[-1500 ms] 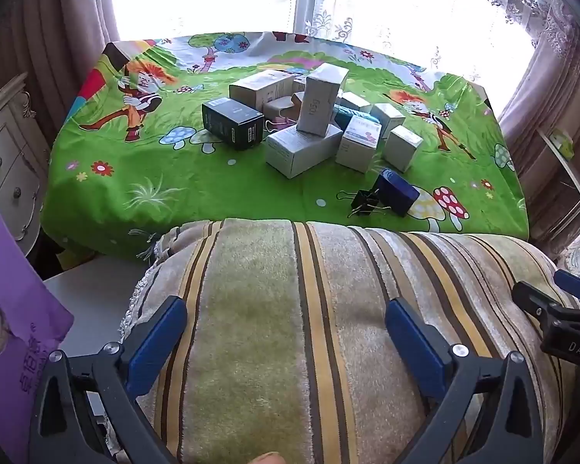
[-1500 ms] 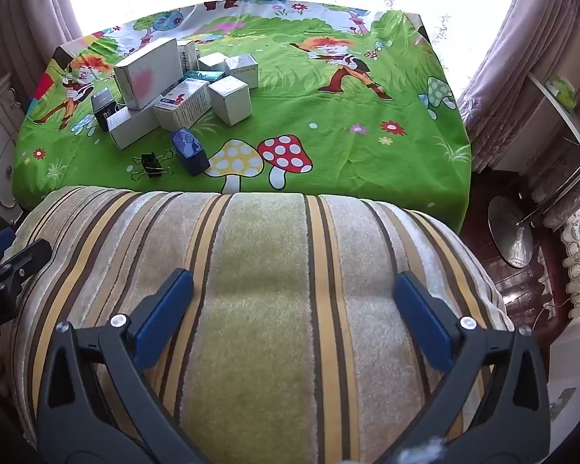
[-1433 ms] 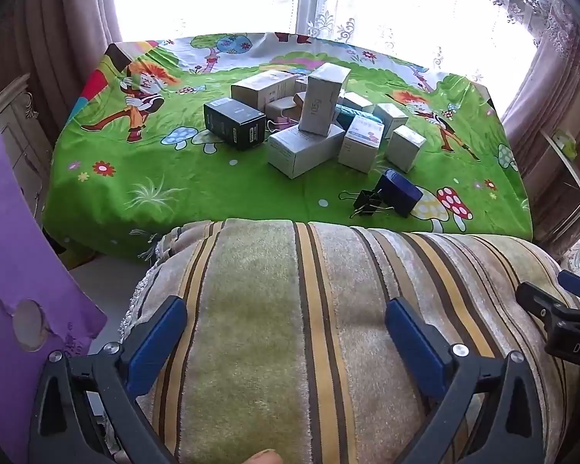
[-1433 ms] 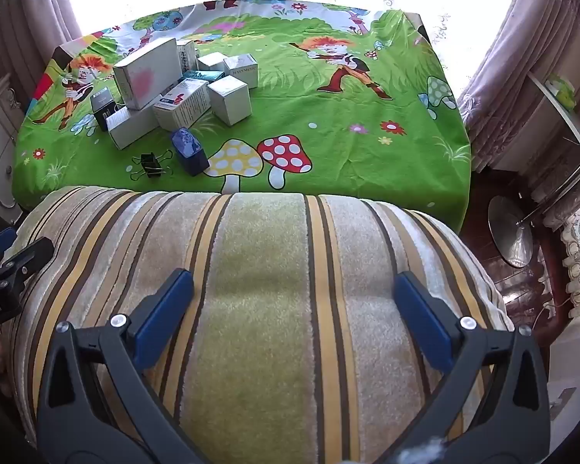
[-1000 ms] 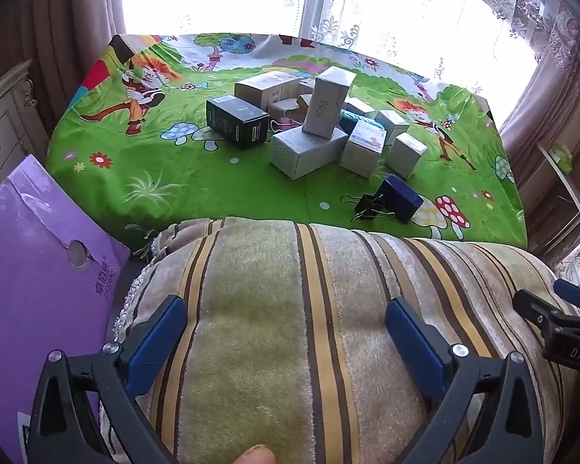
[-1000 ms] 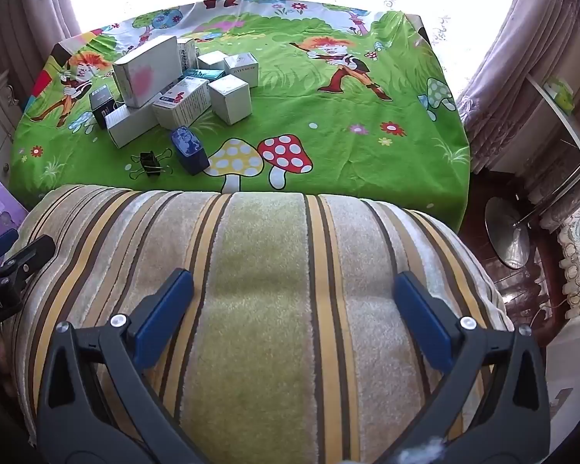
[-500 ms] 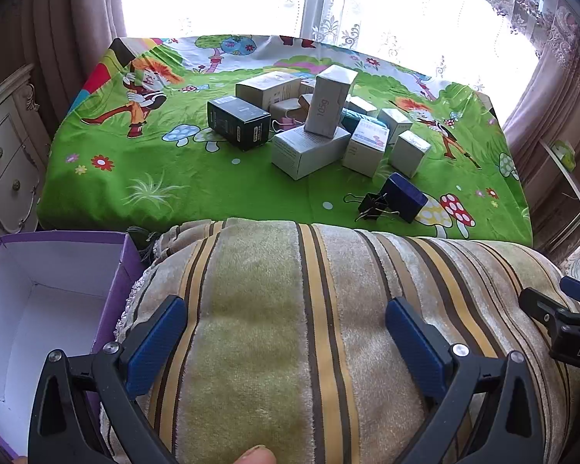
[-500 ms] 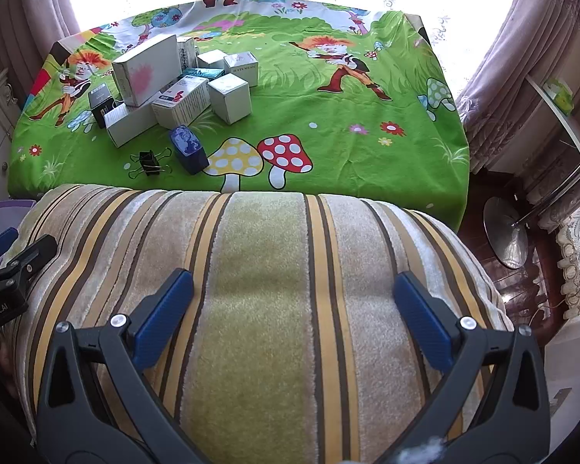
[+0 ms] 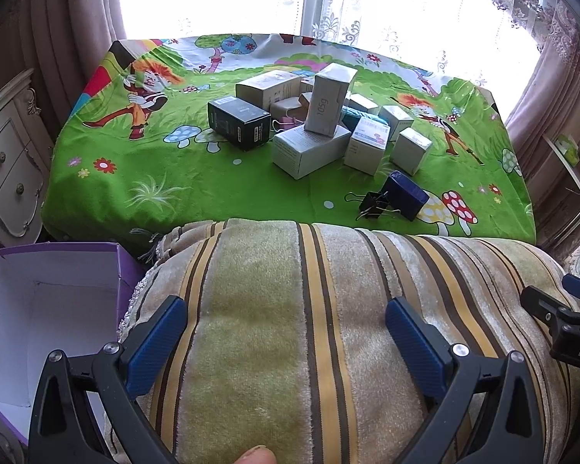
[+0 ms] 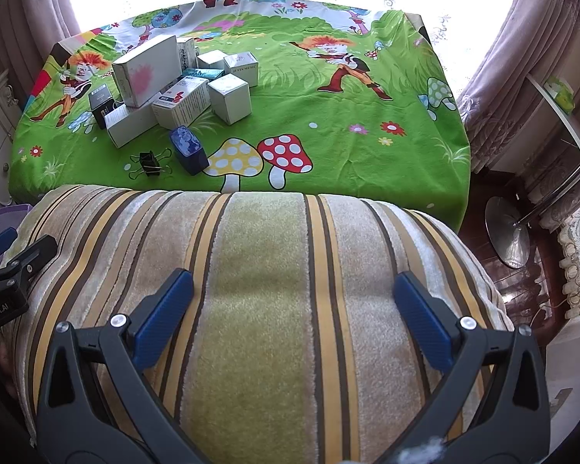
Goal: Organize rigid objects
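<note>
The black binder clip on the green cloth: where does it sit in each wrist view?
Left wrist: black binder clip right of centre, just left of the dark blue box.
Right wrist: clip left of centre, again just left of that box.
Shared landmark: the red spotted mushroom print.

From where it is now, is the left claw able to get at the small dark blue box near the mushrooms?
Probably yes. The left claw is open and empty, the dark blue box lies apart at the pile's near edge, only the black binder clip beside it.
</note>
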`<state>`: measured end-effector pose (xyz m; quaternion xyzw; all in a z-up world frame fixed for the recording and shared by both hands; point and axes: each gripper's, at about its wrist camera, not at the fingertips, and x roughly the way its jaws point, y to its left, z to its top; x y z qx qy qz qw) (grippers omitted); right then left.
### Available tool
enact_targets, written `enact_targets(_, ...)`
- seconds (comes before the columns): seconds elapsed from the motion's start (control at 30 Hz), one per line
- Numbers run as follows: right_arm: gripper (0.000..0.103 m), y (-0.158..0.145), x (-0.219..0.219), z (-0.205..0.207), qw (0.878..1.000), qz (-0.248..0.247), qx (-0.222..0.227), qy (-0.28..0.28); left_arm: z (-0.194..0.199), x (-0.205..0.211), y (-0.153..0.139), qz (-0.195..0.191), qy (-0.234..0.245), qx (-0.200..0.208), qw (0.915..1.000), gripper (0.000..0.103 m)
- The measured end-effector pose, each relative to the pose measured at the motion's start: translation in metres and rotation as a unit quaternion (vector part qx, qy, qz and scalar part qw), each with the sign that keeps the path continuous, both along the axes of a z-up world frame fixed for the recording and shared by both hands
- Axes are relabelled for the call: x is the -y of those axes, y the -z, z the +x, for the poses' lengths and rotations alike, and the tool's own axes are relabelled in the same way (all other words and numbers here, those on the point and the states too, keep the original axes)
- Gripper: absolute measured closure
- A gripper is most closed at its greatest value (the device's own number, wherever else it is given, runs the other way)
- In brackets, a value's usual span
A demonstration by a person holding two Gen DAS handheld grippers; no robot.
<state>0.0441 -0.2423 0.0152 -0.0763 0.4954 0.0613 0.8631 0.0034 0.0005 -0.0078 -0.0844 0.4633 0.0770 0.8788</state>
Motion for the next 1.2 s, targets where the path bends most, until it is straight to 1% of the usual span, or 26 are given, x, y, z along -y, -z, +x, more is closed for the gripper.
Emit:
enact_targets(0.93,0.000,-0.0002,0.0002,-0.0002,1.000,0.001,0.001,0.000,-0.0019,0.0008,0.0006,0.001,-0.001,-0.002,1.0000,0.000)
enact_targets(1.2,0.000,0.0002,0.0007,-0.0035,1.000,0.003,0.008,0.000,-0.0019,0.0008,0.0004,0.001,-0.001,-0.003,1.0000,0.000)
